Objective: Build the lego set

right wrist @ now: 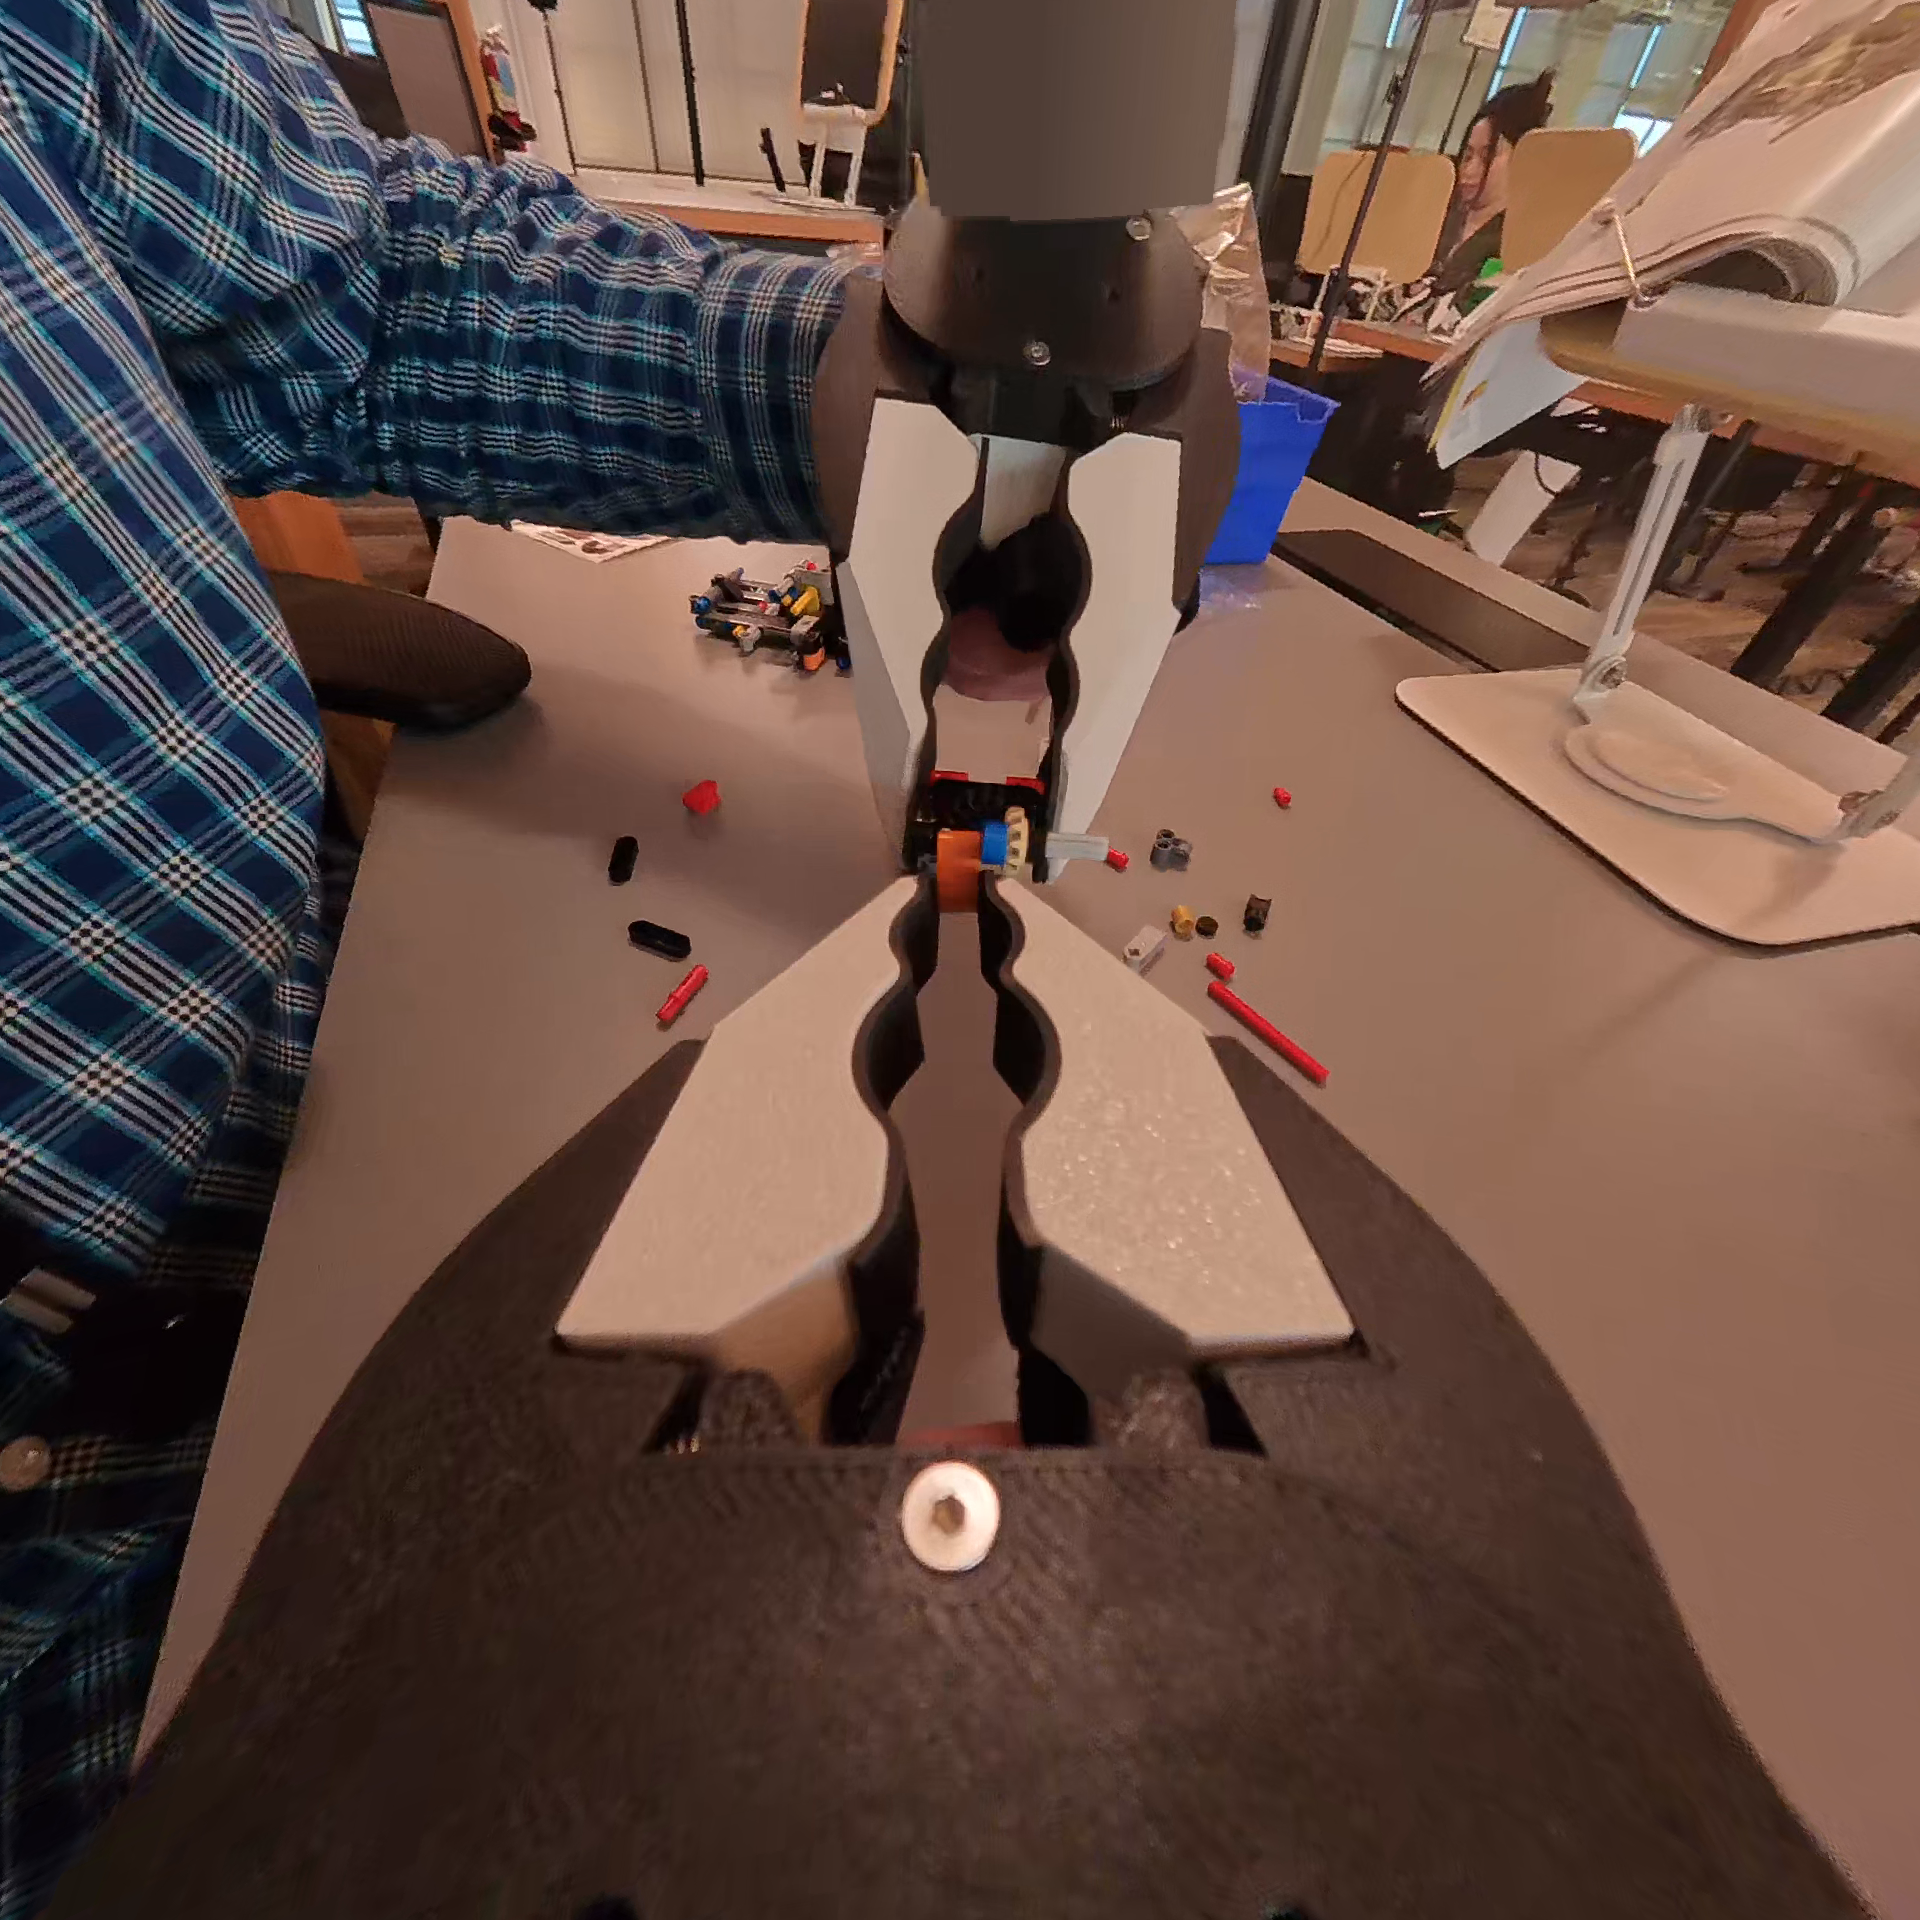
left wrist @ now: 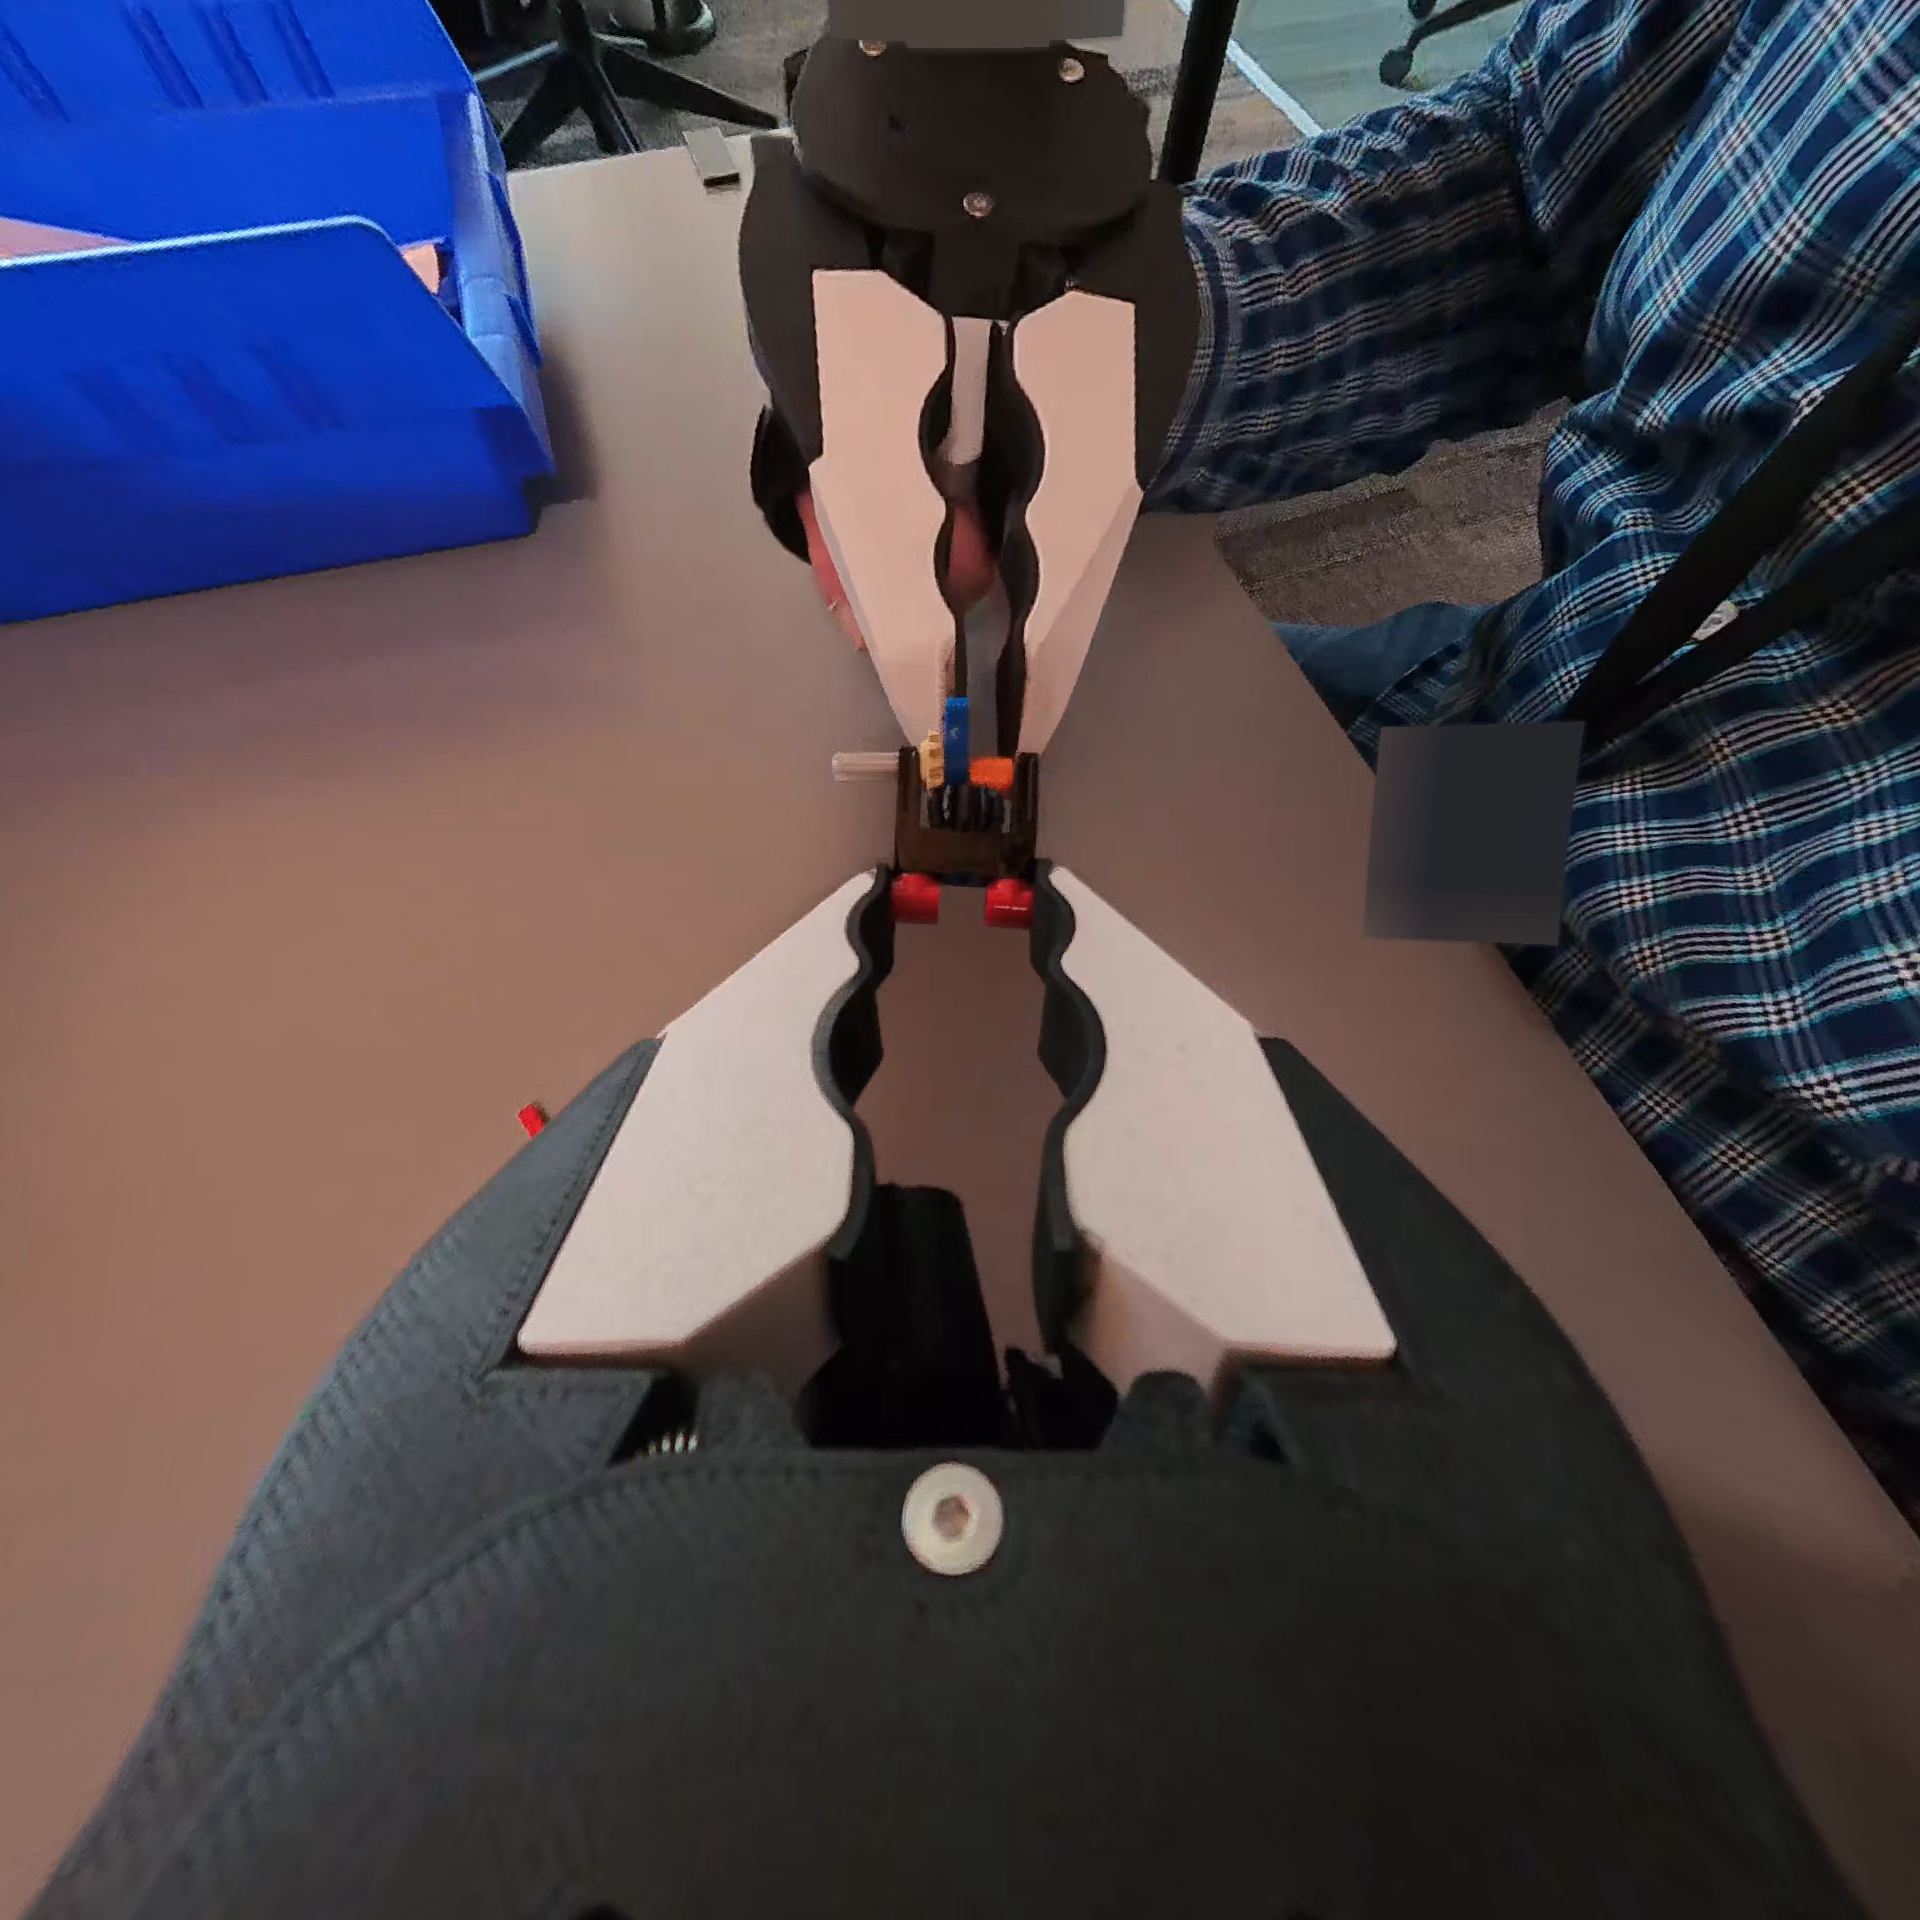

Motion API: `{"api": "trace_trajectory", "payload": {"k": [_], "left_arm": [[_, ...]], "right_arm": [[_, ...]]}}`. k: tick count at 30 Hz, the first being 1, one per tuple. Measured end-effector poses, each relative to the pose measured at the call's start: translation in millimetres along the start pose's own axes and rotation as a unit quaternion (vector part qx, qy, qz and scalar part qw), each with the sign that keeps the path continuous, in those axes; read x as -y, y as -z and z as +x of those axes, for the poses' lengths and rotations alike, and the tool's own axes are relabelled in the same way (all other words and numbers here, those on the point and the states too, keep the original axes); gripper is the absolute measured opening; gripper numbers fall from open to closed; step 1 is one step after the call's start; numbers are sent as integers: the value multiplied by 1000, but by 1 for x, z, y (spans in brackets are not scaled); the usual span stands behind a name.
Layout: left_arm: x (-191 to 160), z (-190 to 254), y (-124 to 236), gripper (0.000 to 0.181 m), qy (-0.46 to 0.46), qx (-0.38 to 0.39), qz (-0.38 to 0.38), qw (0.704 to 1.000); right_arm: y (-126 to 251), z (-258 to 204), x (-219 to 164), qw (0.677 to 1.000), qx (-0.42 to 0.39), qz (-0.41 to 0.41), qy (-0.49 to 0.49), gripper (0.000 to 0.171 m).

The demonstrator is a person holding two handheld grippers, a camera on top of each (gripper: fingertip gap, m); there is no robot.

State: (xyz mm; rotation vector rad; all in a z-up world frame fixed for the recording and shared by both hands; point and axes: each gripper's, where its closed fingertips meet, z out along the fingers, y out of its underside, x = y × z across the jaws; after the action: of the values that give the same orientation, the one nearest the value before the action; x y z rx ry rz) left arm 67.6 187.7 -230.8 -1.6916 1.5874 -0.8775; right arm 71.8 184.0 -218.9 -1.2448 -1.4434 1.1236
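A small black lego assembly [left wrist: 966, 831] with two red pins [left wrist: 914, 899] on its near side is held above the brown table [left wrist: 416, 935]. My left gripper [left wrist: 961, 899] is shut on it from both sides. My right gripper [left wrist: 982, 727] faces it from the far side. In the right wrist view, the right gripper [right wrist: 954, 894] is shut on an orange piece [right wrist: 956, 868] on the assembly [right wrist: 971, 805]. A blue bush, a tan gear [right wrist: 1013, 842] and a grey axle [right wrist: 1075, 847] sit beside it. The left gripper [right wrist: 982, 805] grips the assembly from behind.
Blue bins [left wrist: 260, 364] stand at the far left. Loose pieces lie on the table: a long red axle [right wrist: 1268, 1023], black links [right wrist: 658, 935], a red piece [right wrist: 701, 795], small parts [right wrist: 1195, 920]. A partly built model [right wrist: 774, 613] sits farther back. A white stand [right wrist: 1662, 831] holds a booklet [right wrist: 1714, 187]. Both grippers' tips are close together, under 4 cm apart.
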Motion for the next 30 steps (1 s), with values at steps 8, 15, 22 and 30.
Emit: {"api": "trace_trajectory", "payload": {"k": [8, 15, 22, 30], "left_arm": [[-4, 1, -2, 25, -36, 38, 13, 999], [-17, 4, -8, 25, -31, 45, 8, 998], [-31, 9, -23, 25, -31, 50, -15, 998], [-39, 10, -36, 25, -41, 63, -34, 997]], "right_arm": [[-2, -3, 3, 999, -3, 18, -36, 4], [-7, -7, -7, 1000, -5, -16, -22, 5], [-9, -13, -17, 999, 1, -38, -24, 4], [-9, -17, -25, 998, 10, -60, -27, 5]]}}
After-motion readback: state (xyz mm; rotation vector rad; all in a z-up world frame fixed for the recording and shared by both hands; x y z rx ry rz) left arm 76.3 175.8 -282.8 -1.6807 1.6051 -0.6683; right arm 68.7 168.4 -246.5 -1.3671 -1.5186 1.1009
